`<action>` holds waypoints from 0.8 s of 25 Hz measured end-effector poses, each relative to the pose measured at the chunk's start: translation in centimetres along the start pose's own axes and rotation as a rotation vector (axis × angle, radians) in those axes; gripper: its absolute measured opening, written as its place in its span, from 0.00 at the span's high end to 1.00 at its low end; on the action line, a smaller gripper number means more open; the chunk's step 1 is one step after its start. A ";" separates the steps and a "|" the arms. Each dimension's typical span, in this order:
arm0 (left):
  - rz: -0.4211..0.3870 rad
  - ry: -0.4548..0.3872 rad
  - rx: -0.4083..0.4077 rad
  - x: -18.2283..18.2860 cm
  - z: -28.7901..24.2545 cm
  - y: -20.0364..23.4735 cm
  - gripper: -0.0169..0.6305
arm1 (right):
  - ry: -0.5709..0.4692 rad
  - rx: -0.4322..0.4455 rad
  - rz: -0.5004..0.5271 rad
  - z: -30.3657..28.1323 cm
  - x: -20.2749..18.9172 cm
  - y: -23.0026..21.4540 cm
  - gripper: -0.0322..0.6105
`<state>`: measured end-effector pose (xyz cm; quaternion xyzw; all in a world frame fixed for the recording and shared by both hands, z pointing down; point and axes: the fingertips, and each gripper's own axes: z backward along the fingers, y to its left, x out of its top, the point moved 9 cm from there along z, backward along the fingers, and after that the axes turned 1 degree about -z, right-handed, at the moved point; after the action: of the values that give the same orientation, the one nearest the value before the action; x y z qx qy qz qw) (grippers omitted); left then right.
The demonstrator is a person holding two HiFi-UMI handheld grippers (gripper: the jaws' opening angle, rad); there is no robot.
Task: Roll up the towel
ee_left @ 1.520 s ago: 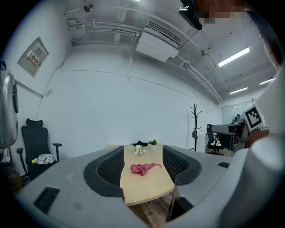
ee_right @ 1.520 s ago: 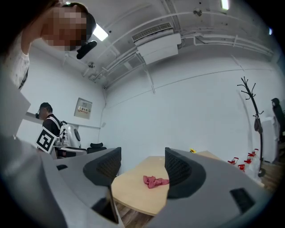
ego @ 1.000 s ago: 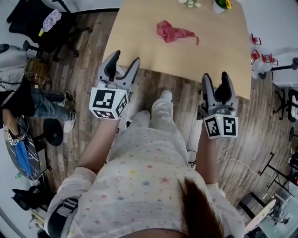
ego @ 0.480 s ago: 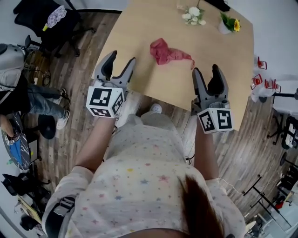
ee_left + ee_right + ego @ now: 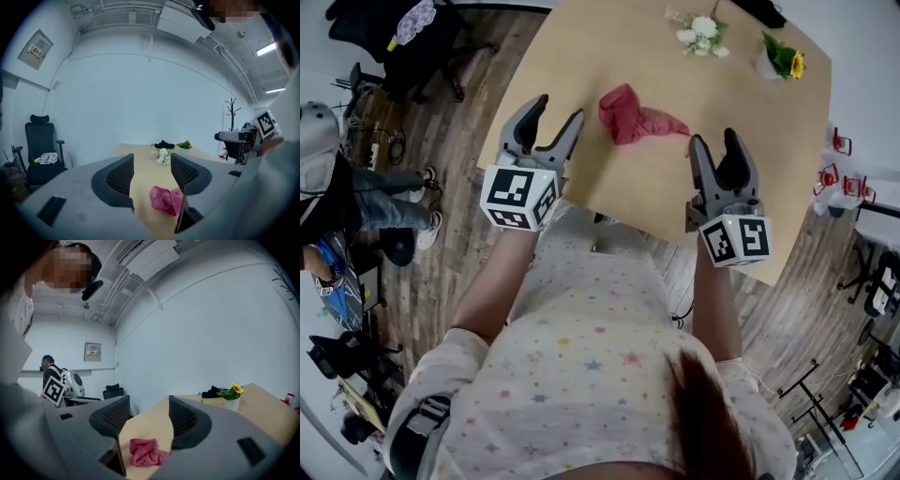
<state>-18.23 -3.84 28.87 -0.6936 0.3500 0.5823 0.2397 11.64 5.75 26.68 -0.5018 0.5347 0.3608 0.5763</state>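
- The towel (image 5: pixel 630 117) is pinkish red, crumpled into a loose heap, with a thin, twisted tail trailing toward the person's right.
- It lies unrolled on the pale wooden desk (image 5: pixel 609 47), near the edge closest to the person.
- The left gripper (image 5: pixel 558 110) hovers just left of the towel, its fingers spread apart and holding nothing.
- The right gripper (image 5: pixel 714 139) hovers near the tail's end, its fingers likewise parted and empty.
- Neither gripper touches the towel.
- White flowers (image 5: pixel 701 31) and a potted sunflower (image 5: pixel 780 62) stand at the desk's far side.
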 end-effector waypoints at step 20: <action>0.015 0.070 -0.217 -1.3 -12.1 6.0 0.60 | 0.054 -0.193 -0.042 -9.1 -2.2 -1.8 0.62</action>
<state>-15.21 -16.38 33.15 -0.7328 0.2982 0.5938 0.1467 10.63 -3.18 29.90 -0.5757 0.5022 0.3846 0.5181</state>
